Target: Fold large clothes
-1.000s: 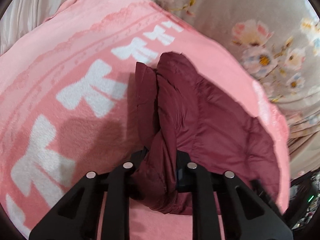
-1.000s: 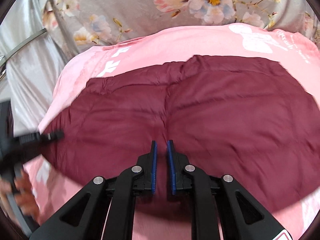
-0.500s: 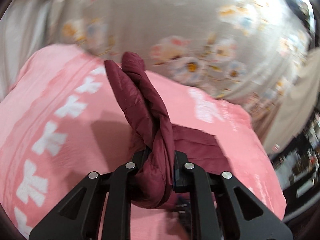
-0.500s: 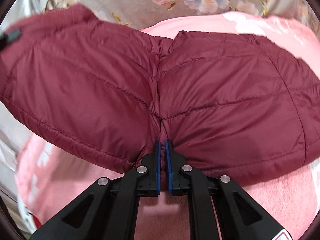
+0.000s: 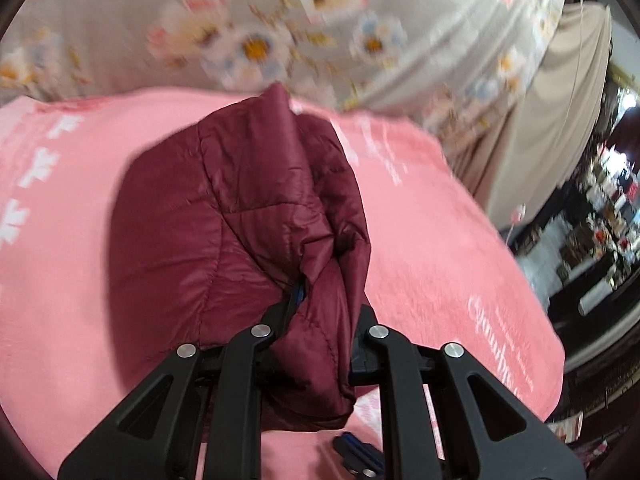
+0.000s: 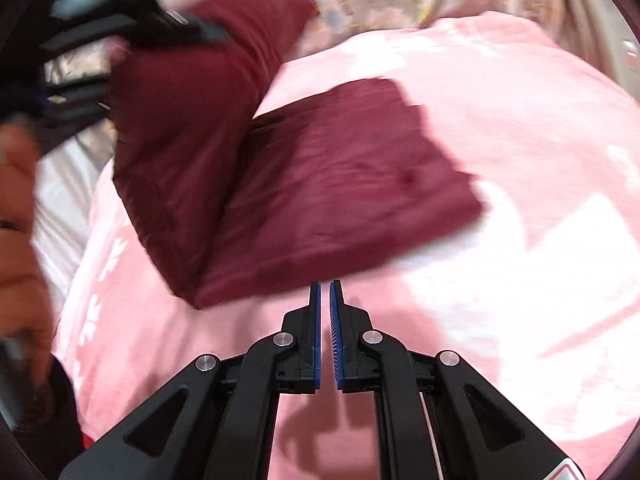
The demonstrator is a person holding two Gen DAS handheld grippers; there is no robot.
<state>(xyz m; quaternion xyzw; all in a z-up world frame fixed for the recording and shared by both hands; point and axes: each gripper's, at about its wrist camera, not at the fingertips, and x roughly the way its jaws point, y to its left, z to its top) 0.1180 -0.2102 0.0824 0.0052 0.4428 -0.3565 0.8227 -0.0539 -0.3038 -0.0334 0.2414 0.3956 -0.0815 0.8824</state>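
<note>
A maroon quilted jacket (image 6: 340, 180) lies partly folded on a pink blanket (image 6: 520, 120). One side of it is lifted at the upper left, where my left gripper (image 6: 120, 12) holds it up. In the left wrist view the left gripper (image 5: 324, 312) is shut on a bunched fold of the jacket (image 5: 240, 220), which hangs over the blanket (image 5: 440, 260). My right gripper (image 6: 325, 292) stands shut with nothing between its blue pads, just short of the jacket's near edge. Its tip (image 5: 356, 452) shows at the bottom of the left wrist view.
A grey floral sheet (image 5: 256, 40) covers the bed beyond the blanket. A beige drape (image 5: 560, 120) and cluttered dark shelves (image 5: 600, 220) stand past the bed's right edge. A person's hand (image 6: 20, 220) is at the left rim.
The left gripper has swung across with the gathered jacket, lifting one side over. The right gripper, earlier pinching the jacket's middle seam, has come off it and drawn back.
</note>
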